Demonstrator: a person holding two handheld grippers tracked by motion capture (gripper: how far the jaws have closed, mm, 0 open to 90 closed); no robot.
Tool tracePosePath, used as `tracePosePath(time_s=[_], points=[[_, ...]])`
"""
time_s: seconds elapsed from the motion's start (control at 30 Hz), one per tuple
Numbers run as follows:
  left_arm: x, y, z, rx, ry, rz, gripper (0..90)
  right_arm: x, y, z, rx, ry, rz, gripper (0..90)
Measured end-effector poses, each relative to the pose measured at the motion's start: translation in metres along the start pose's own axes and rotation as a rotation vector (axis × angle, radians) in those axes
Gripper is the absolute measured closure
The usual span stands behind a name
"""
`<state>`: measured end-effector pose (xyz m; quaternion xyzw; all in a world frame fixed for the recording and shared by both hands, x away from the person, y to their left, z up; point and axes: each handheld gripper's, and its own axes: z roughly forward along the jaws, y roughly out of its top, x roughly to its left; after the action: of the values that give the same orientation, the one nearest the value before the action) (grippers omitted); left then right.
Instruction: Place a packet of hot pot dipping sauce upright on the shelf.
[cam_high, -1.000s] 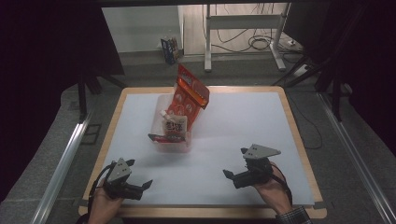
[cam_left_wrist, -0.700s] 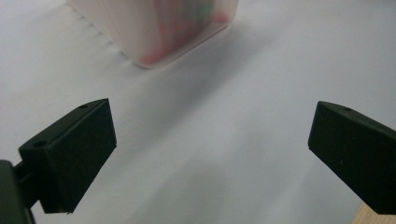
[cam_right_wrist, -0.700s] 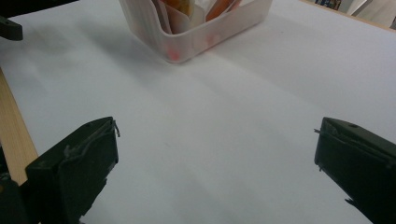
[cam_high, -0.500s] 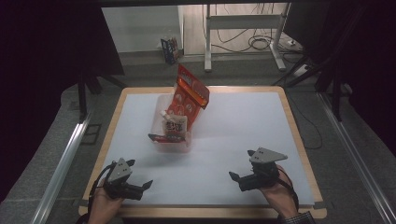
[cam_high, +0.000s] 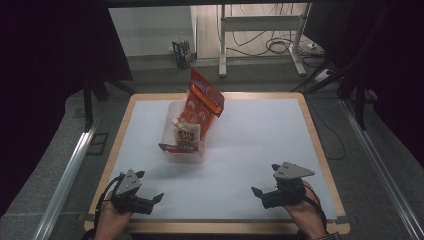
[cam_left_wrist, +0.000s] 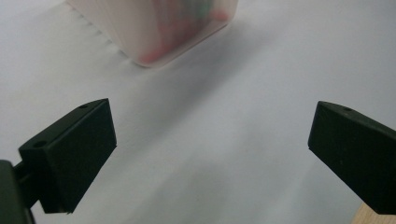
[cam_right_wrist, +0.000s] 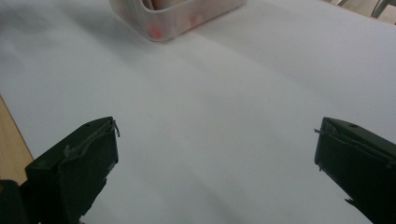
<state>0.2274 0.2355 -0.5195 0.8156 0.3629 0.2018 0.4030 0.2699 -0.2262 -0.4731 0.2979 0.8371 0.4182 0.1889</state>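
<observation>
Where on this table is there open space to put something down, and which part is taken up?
The white table top is bare across its whole right half, from the clear bin to the right rim. The near strip between the left tongs and right tongs is bare too. The crowded spot is left of centre, where the bin holds red snack bags sticking up.

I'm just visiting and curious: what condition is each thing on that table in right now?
left gripper: open, empty, low near the table's front edge.
right gripper: open, empty, low over the white surface.
clear bin: upright, holding packets.
big red bag: leaning, sticking out above the bin.
small pouch: standing in the bin.
</observation>
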Motion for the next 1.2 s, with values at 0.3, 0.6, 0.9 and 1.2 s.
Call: tracePosePath(time_s=[0.3,0.6,0.9,1.2], points=[[0.0,0.0,0.001,0.005,-0.002,0.002,0.8,-0.007,-0.01,-0.008,0.008,-0.035,0.016,0.0],[0.0,0.0,0.0,0.002,0.0,0.0,0.8,-0.015,-0.018,-0.02,-0.002,-0.071,0.039,0.0],[0.0,0.0,0.0,0.002,0.0,0.001,0.8,-0.02,-0.024,-0.03,-0.011,-0.102,0.058,0.0],[0.0,0.0,0.001,0.005,-0.004,0.002,0.8,-0.028,-0.032,-0.041,-0.008,-0.152,0.067,0.0]])
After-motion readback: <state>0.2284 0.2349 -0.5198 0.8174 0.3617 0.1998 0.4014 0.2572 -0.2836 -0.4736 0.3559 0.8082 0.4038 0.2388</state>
